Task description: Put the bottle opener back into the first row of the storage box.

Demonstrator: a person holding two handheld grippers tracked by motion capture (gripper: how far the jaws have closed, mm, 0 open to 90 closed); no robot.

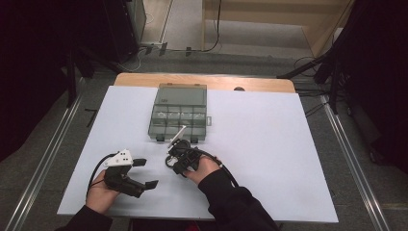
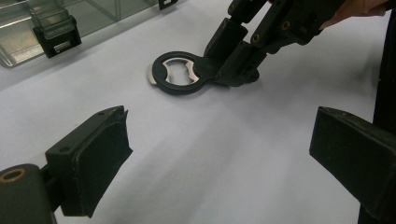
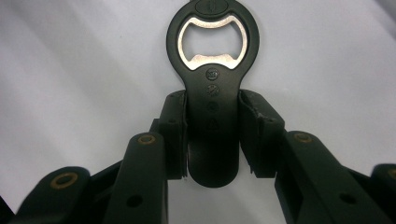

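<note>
Your right gripper (image 3: 212, 135) has its two black jaws clamped on the handle of the black bottle opener (image 3: 213, 93), one pad on each side, the metal-lined ring end pointing away from you. From above, that gripper (image 1: 179, 155) sits low on the white worktop (image 1: 269, 144), just in front of the clear plastic compartment box (image 1: 179, 113); the opener lies flat on the worktop beneath it. Seen from your left gripper view, the opener (image 2: 180, 73) rests on the sheet with the right gripper's jaws closed around its handle. Your left gripper (image 1: 144, 173) is released, jaws wide apart with nothing between them, resting near the worktop's front edge, left of the opener.
</note>
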